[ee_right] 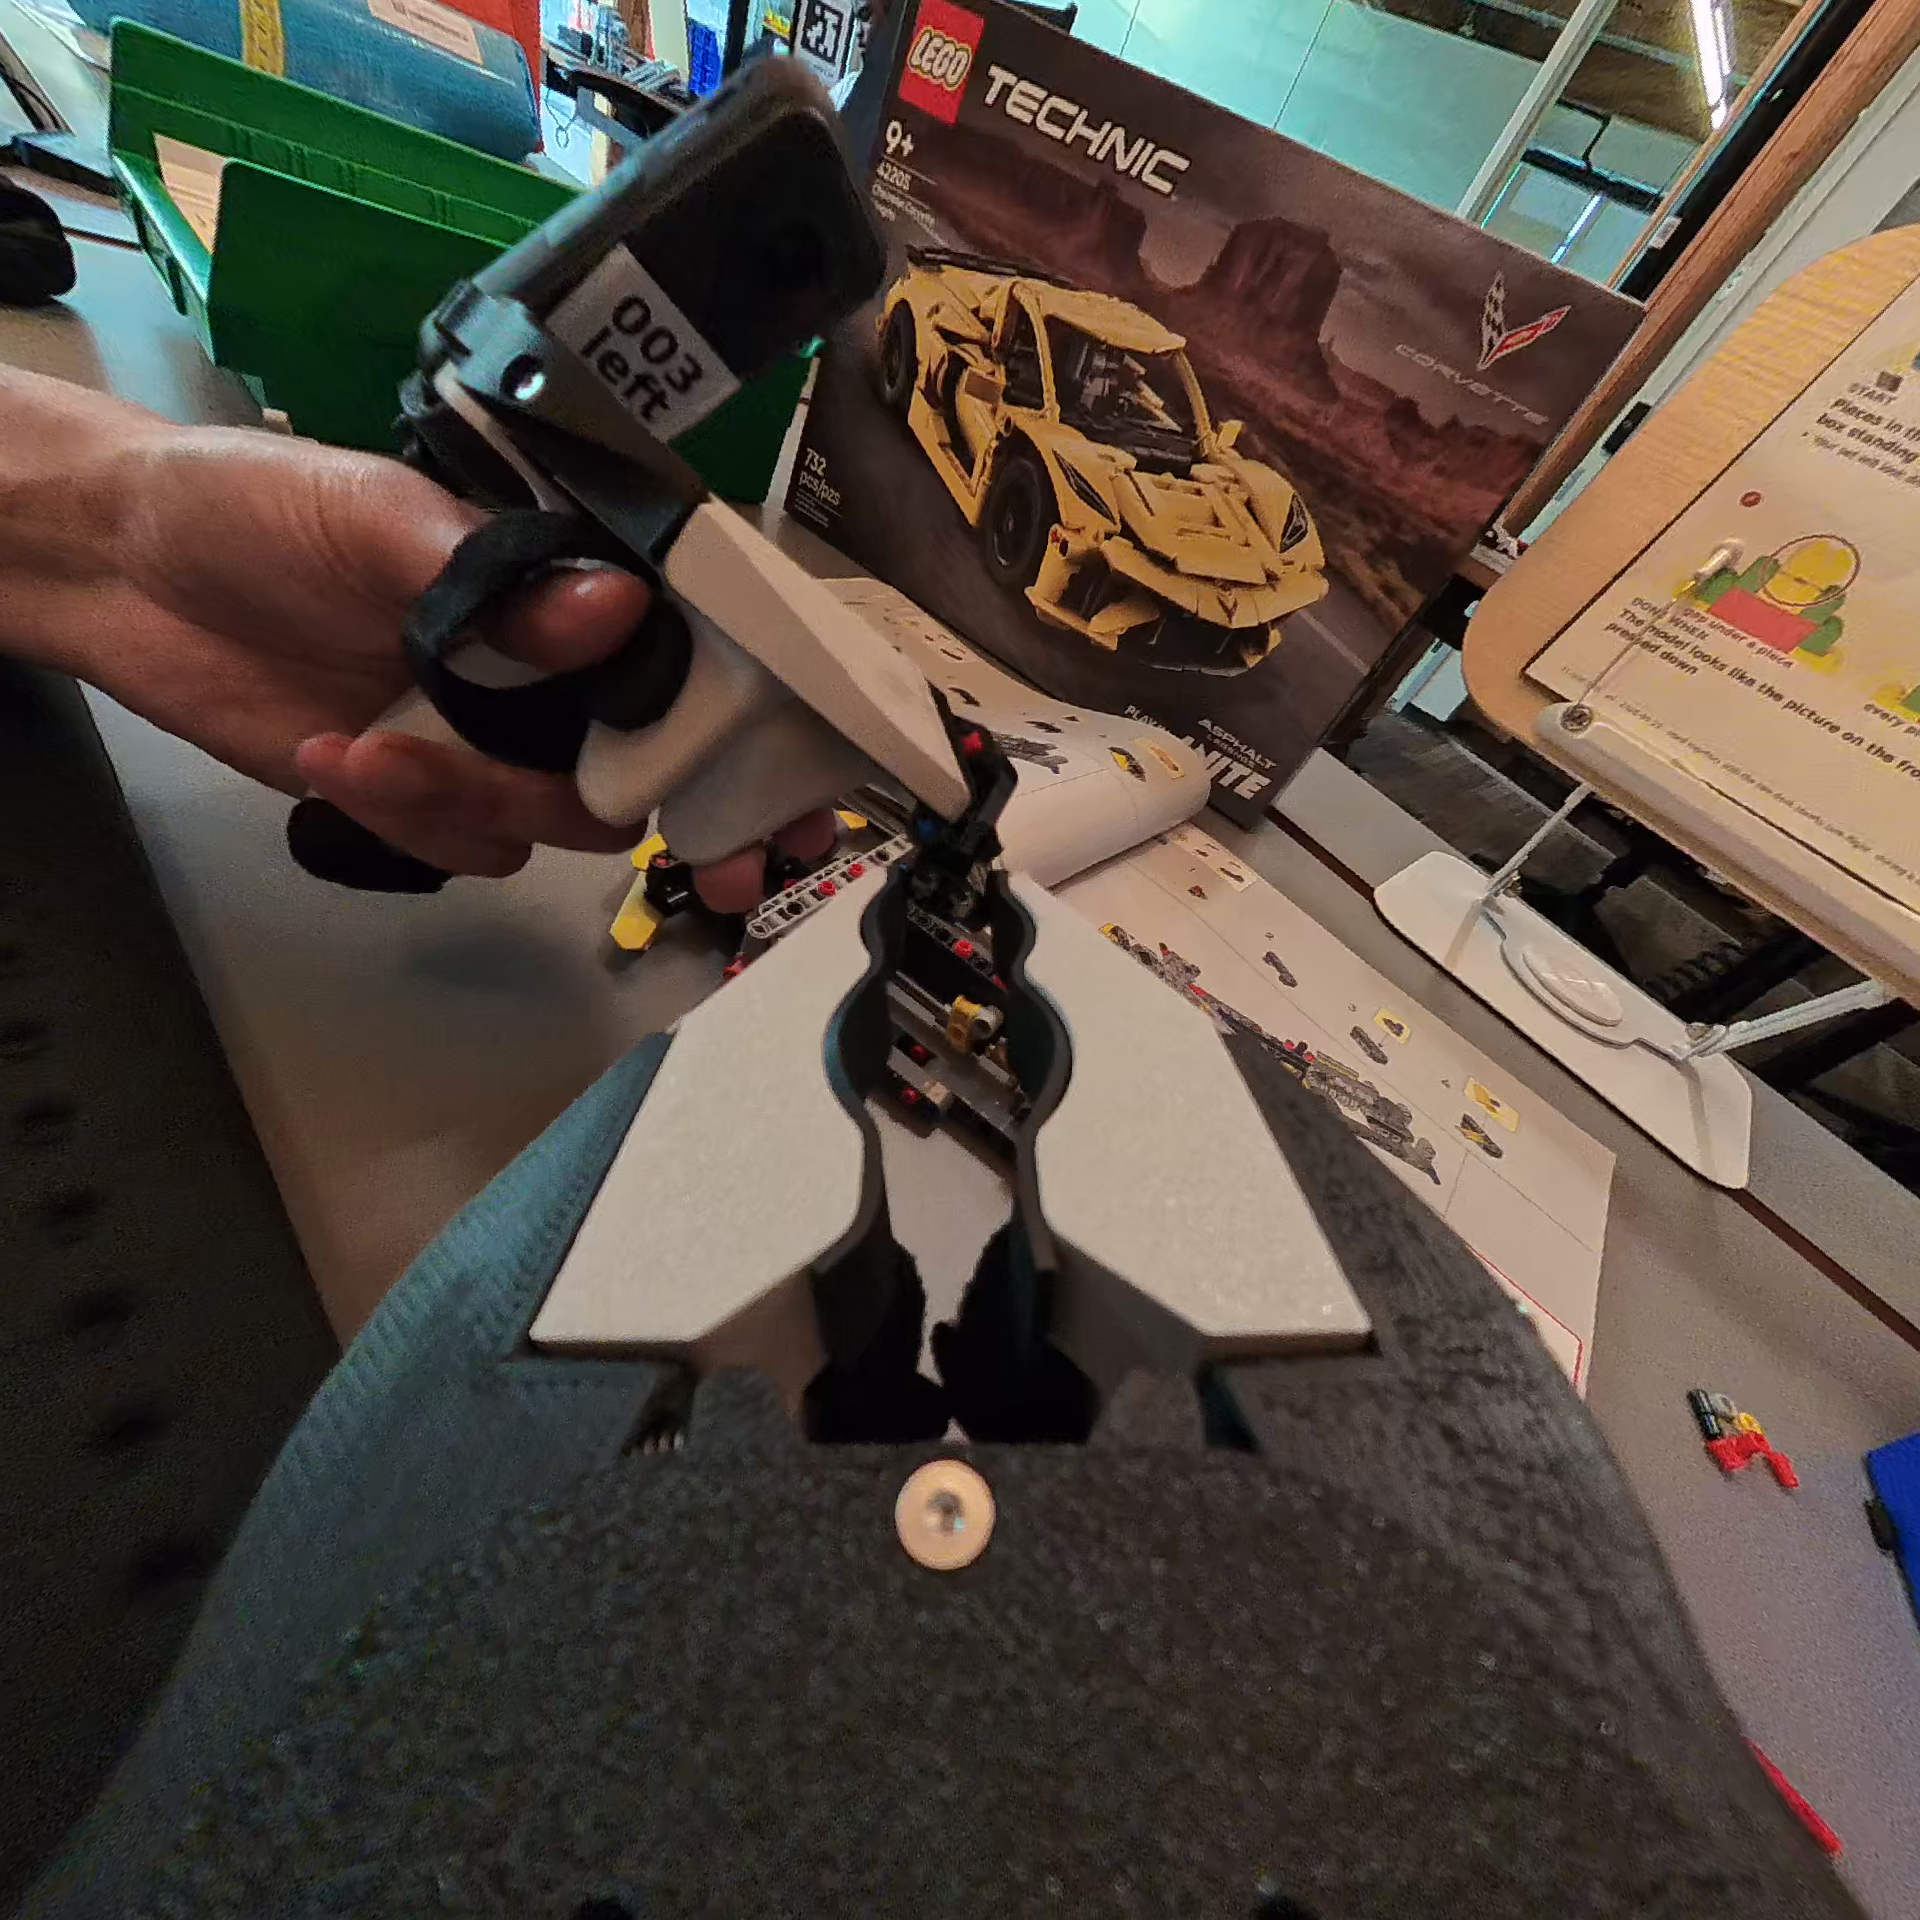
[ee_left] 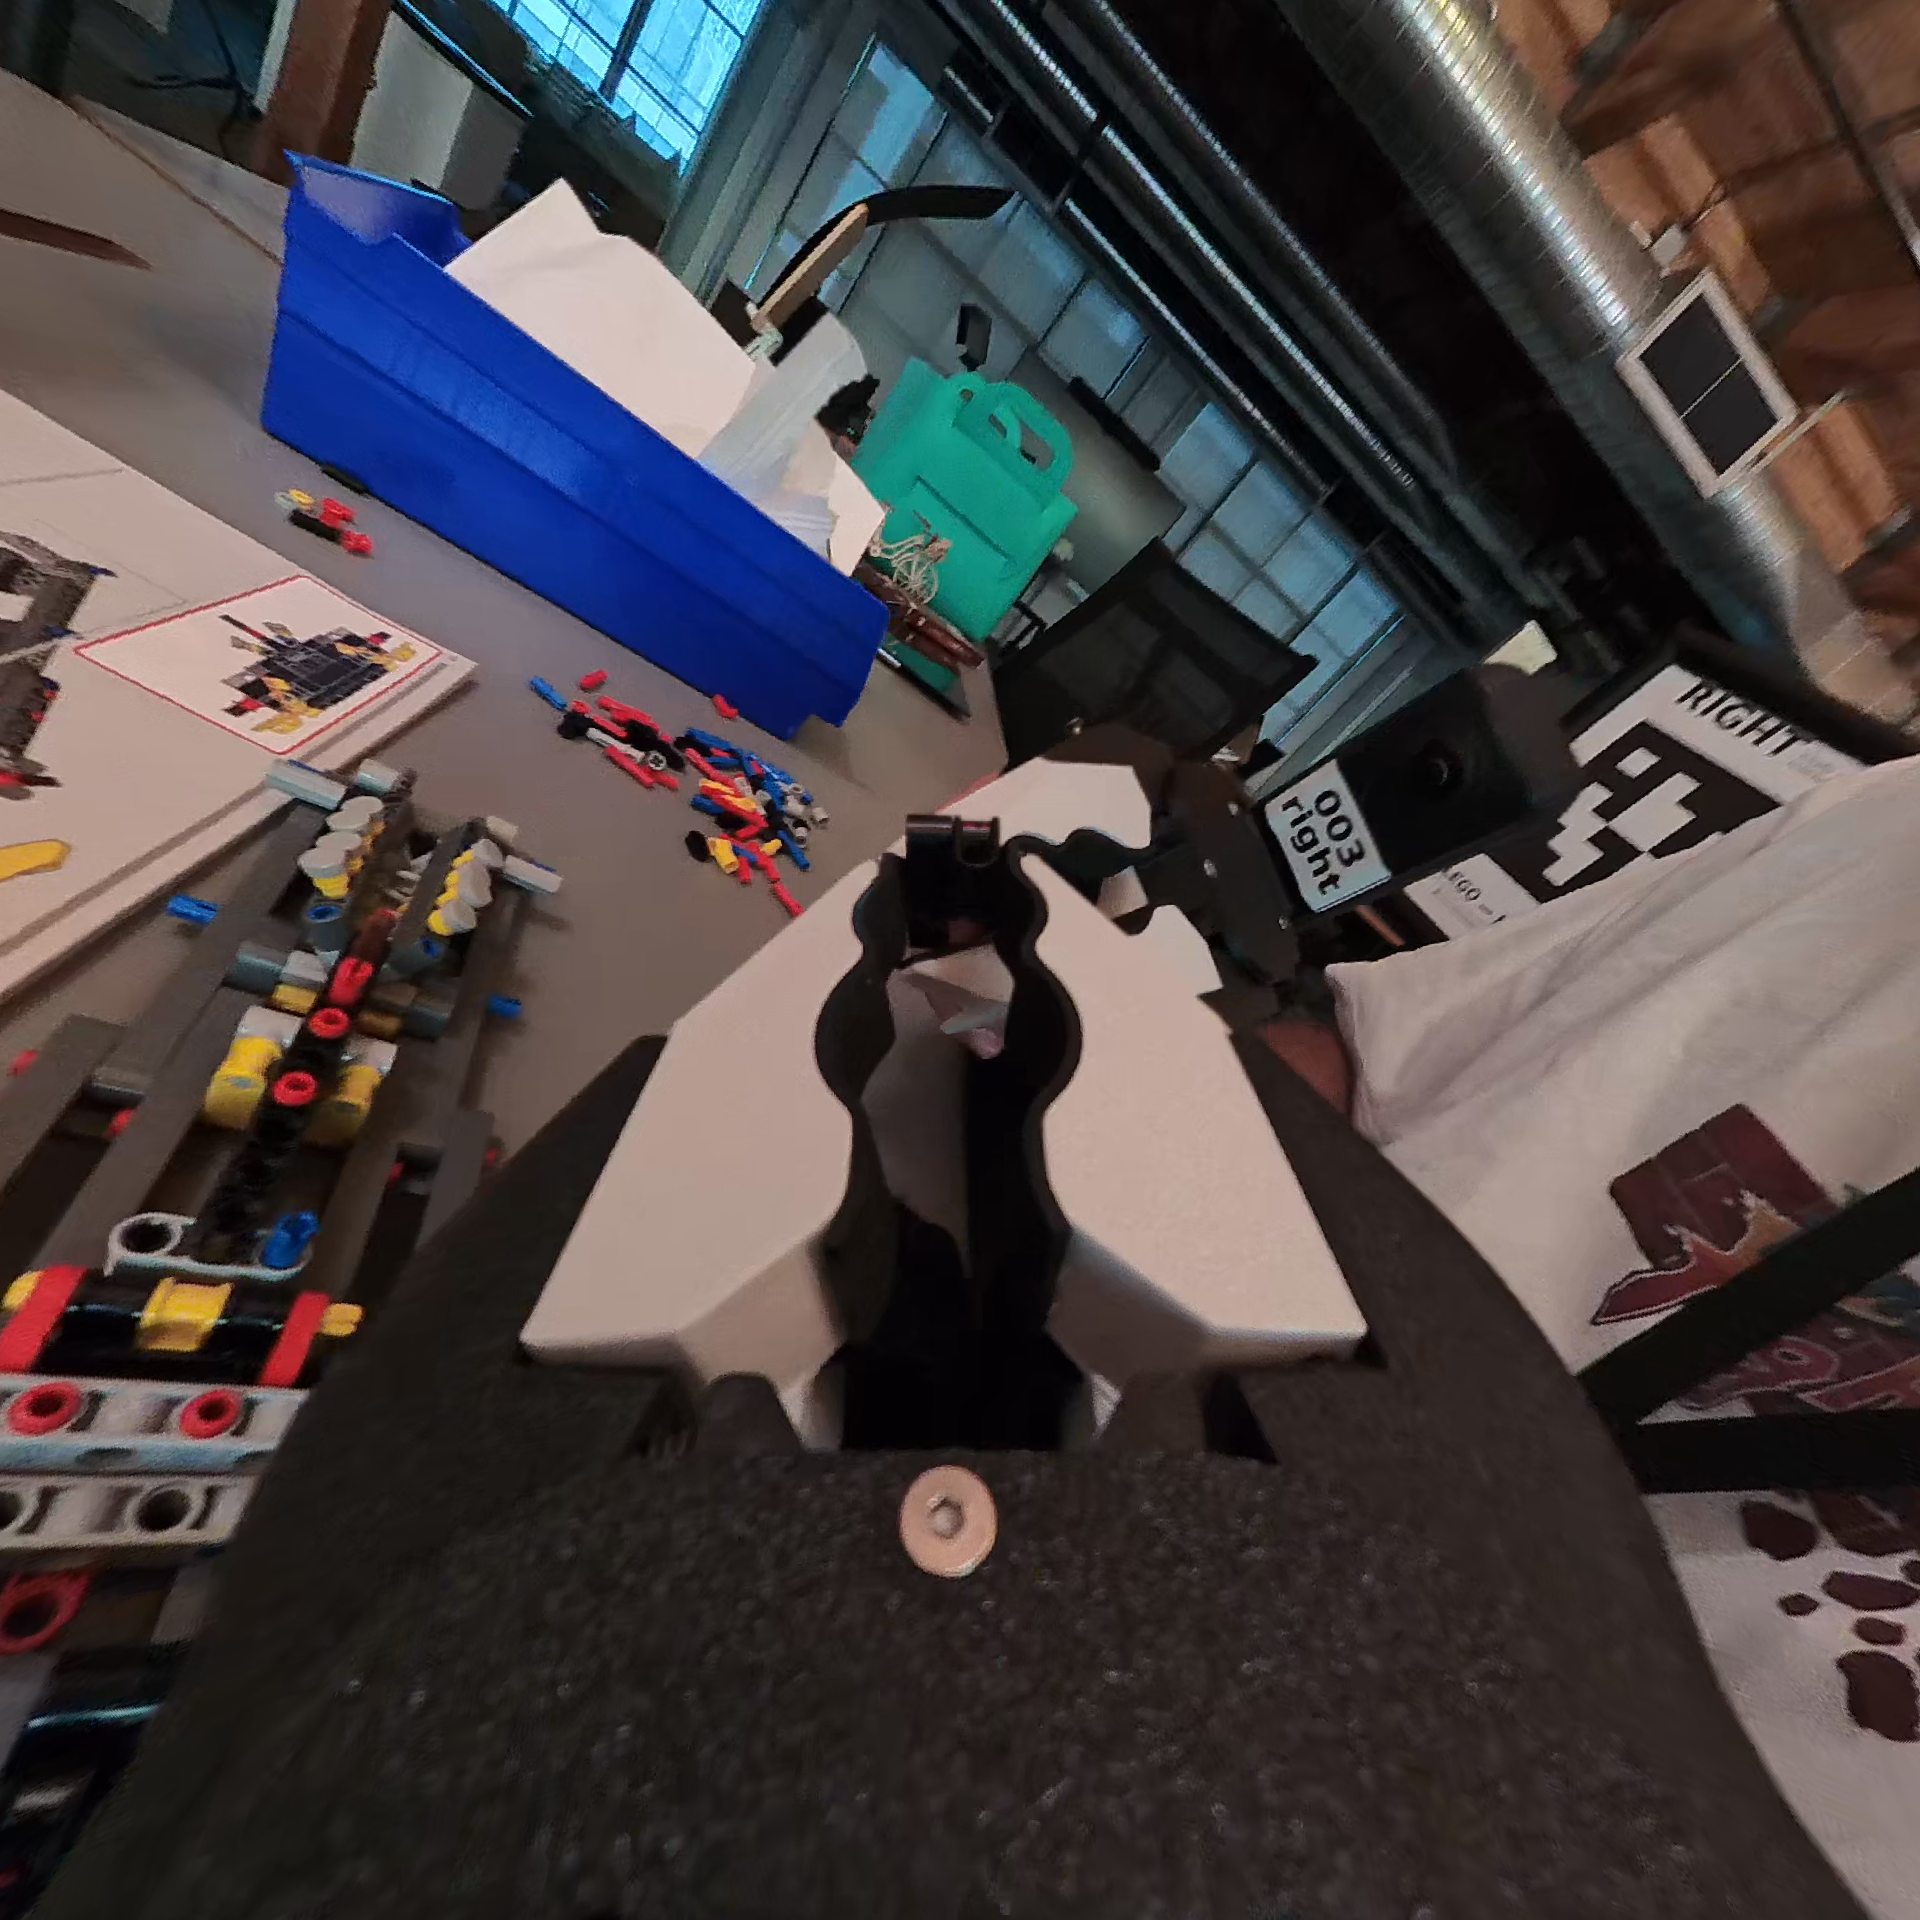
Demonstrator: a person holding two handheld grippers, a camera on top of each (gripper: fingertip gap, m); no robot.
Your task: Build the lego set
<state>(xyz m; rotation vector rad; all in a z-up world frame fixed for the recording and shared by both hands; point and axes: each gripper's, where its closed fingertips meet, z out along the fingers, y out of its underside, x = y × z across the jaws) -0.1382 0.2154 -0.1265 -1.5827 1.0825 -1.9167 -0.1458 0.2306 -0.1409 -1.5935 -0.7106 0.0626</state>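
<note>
My left gripper (ee_left: 949,868) is shut on a small black Lego piece (ee_left: 948,883) and holds it up off the table. In the right wrist view it (ee_right: 971,795) reaches in from the upper left, held by a hand (ee_right: 260,582). My right gripper (ee_right: 943,888) is shut on a small dark Lego part (ee_right: 940,883) that meets the left gripper's piece tip to tip. The right gripper also shows behind the piece in the left wrist view (ee_left: 1101,847). The long grey, black and yellow Lego chassis (ee_left: 260,1091) lies on the table below; it also shows between my right fingers (ee_right: 961,1023).
A pile of loose small pieces (ee_left: 727,790) and a blue bin (ee_left: 520,468) lie beyond the chassis. The open instruction booklet (ee_right: 1351,1039), the set's box (ee_right: 1195,416), a green bin (ee_right: 312,270) and a sheet on a stand (ee_right: 1714,623) ring the work area. A small red part (ee_right: 1745,1439) lies at the right. Only a small space, under 4 cm, lies between the two pairs of fingers.
</note>
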